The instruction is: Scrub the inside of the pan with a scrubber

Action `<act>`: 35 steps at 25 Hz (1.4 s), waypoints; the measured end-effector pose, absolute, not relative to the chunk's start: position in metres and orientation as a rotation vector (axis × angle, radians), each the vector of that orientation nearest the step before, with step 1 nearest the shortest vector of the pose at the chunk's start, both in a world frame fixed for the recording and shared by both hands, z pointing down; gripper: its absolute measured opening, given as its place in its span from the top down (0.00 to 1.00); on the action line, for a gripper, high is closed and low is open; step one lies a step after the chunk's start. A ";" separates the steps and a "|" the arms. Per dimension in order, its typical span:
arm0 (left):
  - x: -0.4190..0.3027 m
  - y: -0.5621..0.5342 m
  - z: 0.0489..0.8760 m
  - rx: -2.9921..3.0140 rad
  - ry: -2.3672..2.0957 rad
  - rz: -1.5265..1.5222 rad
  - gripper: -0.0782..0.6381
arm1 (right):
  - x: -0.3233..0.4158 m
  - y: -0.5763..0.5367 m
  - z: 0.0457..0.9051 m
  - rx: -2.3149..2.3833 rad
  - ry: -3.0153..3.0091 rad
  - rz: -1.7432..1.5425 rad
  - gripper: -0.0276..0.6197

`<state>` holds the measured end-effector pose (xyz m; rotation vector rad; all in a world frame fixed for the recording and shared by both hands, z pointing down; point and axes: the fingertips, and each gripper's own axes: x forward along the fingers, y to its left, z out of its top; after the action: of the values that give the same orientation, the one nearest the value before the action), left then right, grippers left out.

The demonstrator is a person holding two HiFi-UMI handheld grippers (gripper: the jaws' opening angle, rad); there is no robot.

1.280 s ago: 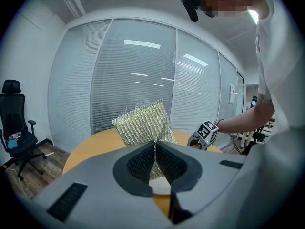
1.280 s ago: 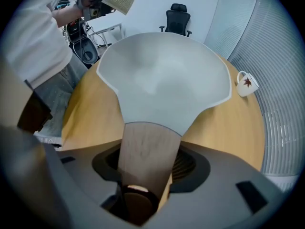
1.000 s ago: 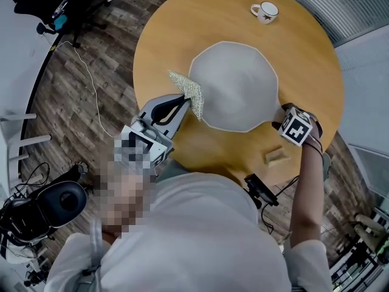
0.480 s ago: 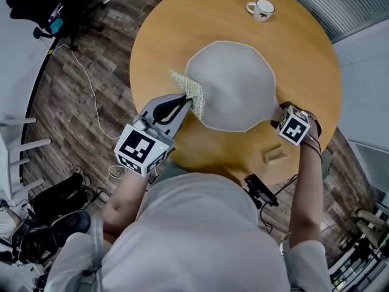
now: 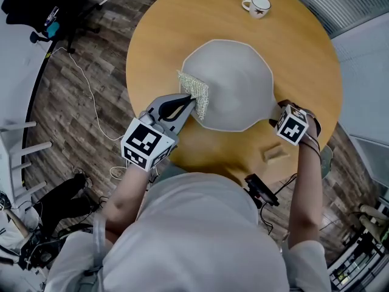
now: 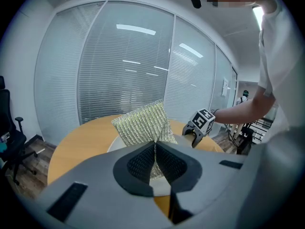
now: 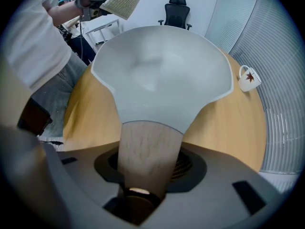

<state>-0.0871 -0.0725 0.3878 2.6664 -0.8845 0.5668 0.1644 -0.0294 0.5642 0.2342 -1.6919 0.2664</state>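
The pale grey pan (image 5: 234,84) is set at the middle of the round wooden table (image 5: 304,47). Its wooden handle (image 7: 145,151) is clamped between the jaws of the right gripper (image 5: 278,111), which have just been closing on it. A glittery mesh scrubber (image 5: 196,93) is pinched in the closed jaws of the left gripper (image 5: 192,104) and held at the pan's left rim; whether it touches the pan cannot be told. Black-and-white square markers are carried on each gripper's cube. A white mug (image 5: 257,6) printed with a reddish star-like motif is stood near the table's far edge. A small wooden block (image 5: 275,155) is laid near the right gripper.
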 end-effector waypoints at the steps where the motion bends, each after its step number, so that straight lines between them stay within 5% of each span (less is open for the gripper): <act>1: -0.085 -0.073 0.390 2.667 -0.875 0.580 0.87 | 0.164 -0.030 0.564 0.235 -1.693 0.265 0.66; 35: -0.012 -0.058 0.462 2.676 -0.357 0.988 0.87 | 0.164 -0.032 0.566 0.238 -1.693 0.251 0.66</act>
<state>-0.0124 -0.0576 0.4620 2.6756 -0.3575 0.9876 0.1643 -0.0318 0.5660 0.2377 -1.6929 0.2514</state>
